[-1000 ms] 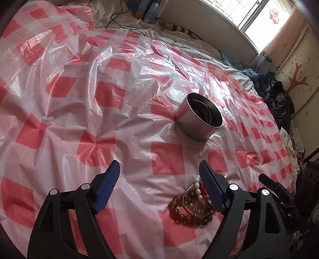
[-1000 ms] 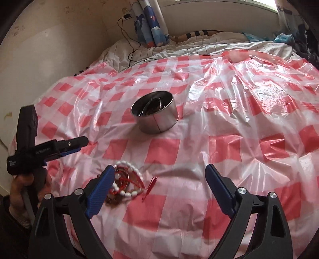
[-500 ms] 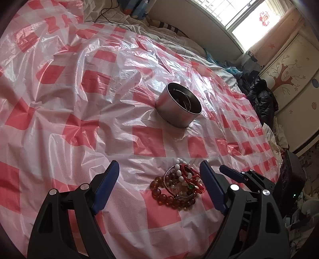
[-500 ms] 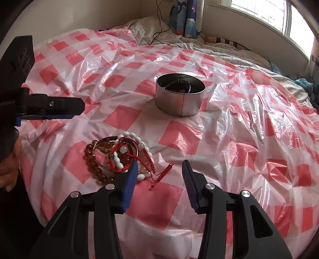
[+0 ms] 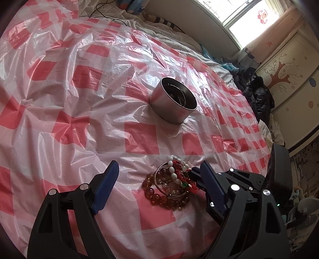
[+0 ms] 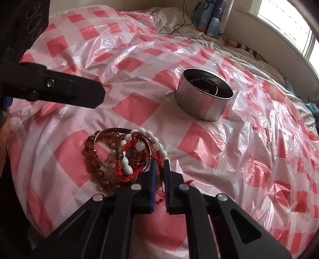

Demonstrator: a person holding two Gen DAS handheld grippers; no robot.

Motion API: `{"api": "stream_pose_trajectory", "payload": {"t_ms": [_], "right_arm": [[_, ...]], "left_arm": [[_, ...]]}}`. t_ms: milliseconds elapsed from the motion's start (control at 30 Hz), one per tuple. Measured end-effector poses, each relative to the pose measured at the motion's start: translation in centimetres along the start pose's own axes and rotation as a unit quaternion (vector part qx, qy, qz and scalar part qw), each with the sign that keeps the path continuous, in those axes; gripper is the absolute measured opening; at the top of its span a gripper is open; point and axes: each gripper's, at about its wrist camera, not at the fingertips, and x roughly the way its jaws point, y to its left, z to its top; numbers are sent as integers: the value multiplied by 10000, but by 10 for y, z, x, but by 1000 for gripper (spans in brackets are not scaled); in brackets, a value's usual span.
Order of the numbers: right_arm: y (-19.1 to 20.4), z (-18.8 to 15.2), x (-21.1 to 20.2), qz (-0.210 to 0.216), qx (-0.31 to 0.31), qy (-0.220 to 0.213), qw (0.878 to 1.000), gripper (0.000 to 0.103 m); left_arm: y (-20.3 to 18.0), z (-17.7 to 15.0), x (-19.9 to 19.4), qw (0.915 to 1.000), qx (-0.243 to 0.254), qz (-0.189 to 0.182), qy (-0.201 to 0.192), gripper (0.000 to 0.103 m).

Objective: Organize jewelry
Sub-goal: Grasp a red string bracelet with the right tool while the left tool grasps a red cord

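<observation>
**Right jaws pinch the red cord at the bracelet pile**

Here I see a bed under a crinkled red-and-white checked plastic sheet (image 6: pixel 199 143), with a bright window (image 5: pixel 257 18) at the upper right of the left view and a tree-painted cabinet (image 5: pixel 287 79) below it. I count one steel tin (image 6: pixel 205 99), upper centre, and four bracelets heaped at lower centre: amber beads (image 6: pixel 93 157), a thin metal bangle (image 6: pixel 111 130), white beads (image 6: pixel 153 138) and a braided red cord (image 6: pixel 127 147). My right gripper (image 6: pixel 159 165) has its jaws drawn almost together around the cord's strands. My left gripper (image 5: pixel 159 179) hangs with jaws spread wide above the pile.
</observation>
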Motion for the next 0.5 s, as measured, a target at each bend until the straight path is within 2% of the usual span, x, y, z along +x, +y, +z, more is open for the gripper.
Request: {"api": "stream_pose_trajectory", "payload": {"t_ms": [67, 133, 233, 300, 400, 433, 467, 500], "right_arm": [[-17, 0, -6, 383, 539, -87, 9978, 5], [-32, -2, -10, 709, 1052, -146, 9918, 5], [-56, -5, -12, 1164, 1811, -209, 9763, 5], [-68, -9, -14, 1312, 2155, -250, 9673, 5], [-74, -11, -12, 1537, 2348, -151, 9597, 7], [-76, -13, -12, 1651, 2455, -112, 9552, 14], [-78, -15, -13, 1671, 2549, -120, 9524, 45], [-81, -18, -16, 1613, 2675, -187, 9498, 68]], "left_arm": [[5, 1, -1, 9999, -135, -104, 12, 80], [2, 0, 1, 9999, -61, -125, 58, 80], [-19, -7, 4, 9983, 571, -42, 82, 80], [-40, -16, 8, 9930, 1173, 8, 144, 80], [-64, -28, 14, 9812, 1910, 218, 172, 80], [-69, -32, 17, 9767, 2117, 317, 176, 80], [-74, -34, 17, 9730, 2262, 423, 147, 80], [-79, -37, 18, 9676, 2462, 560, 73, 80]]}}
